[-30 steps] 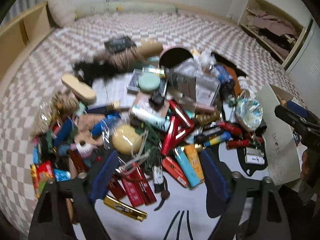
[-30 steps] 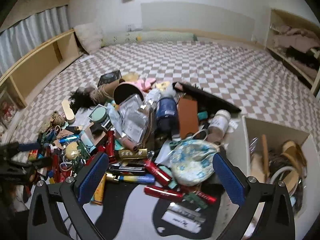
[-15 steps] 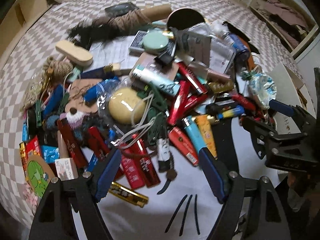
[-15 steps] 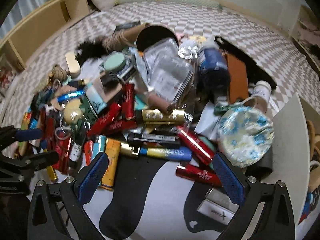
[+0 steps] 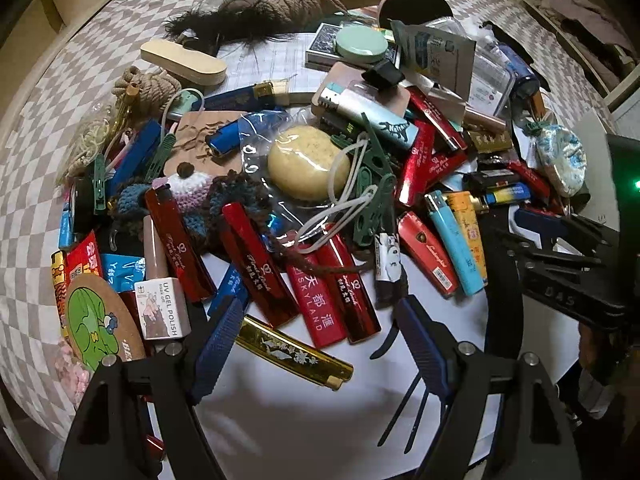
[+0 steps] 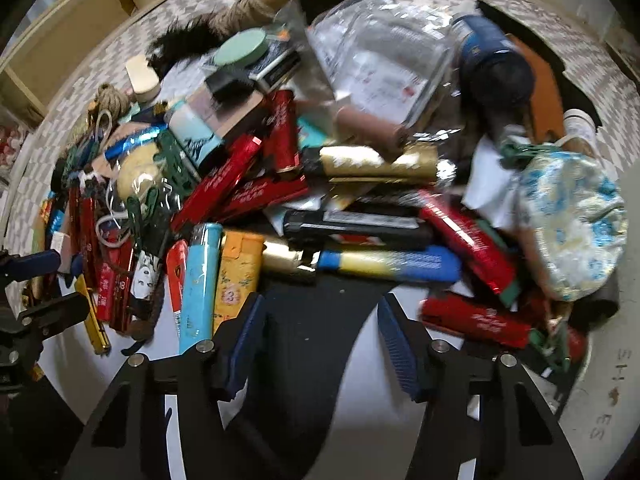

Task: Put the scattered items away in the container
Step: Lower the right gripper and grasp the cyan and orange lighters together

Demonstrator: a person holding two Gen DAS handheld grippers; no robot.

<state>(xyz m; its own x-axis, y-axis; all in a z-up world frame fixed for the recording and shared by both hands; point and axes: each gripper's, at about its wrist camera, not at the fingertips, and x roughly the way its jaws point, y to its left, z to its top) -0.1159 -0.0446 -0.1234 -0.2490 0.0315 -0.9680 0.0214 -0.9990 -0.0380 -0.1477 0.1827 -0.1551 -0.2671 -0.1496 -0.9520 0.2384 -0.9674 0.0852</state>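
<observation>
A heap of scattered small items lies on a white mat with black cat shapes [image 5: 280,412]: red lighters [image 5: 320,304], a gold bar [image 5: 292,350], a pale blue lighter [image 6: 198,280] and a blue-and-gold lighter [image 6: 384,264]. My left gripper [image 5: 320,320] is open just above the red lighters and the gold bar, touching nothing. My right gripper [image 6: 320,312] hovers over a black patch of the mat just short of the blue-and-gold lighter; its jaws are closing with nothing between them. The white shoebox flap [image 6: 600,400] shows at the right.
A yellow soap in a clear bag [image 5: 308,162], a floral pouch [image 6: 572,220], a clear plastic pack [image 6: 384,56], a dark bottle [image 6: 496,64], rope bundles [image 5: 148,88] and a feather tuft [image 5: 224,24] crowd the heap. Checkered bedding [image 5: 40,152] surrounds it; wooden shelves [image 6: 80,32] stand at the left.
Both grippers have sunk closer to the heap and tipped further down. The right gripper's jaws have narrowed from fully wide. The left jaws keep the same width.
</observation>
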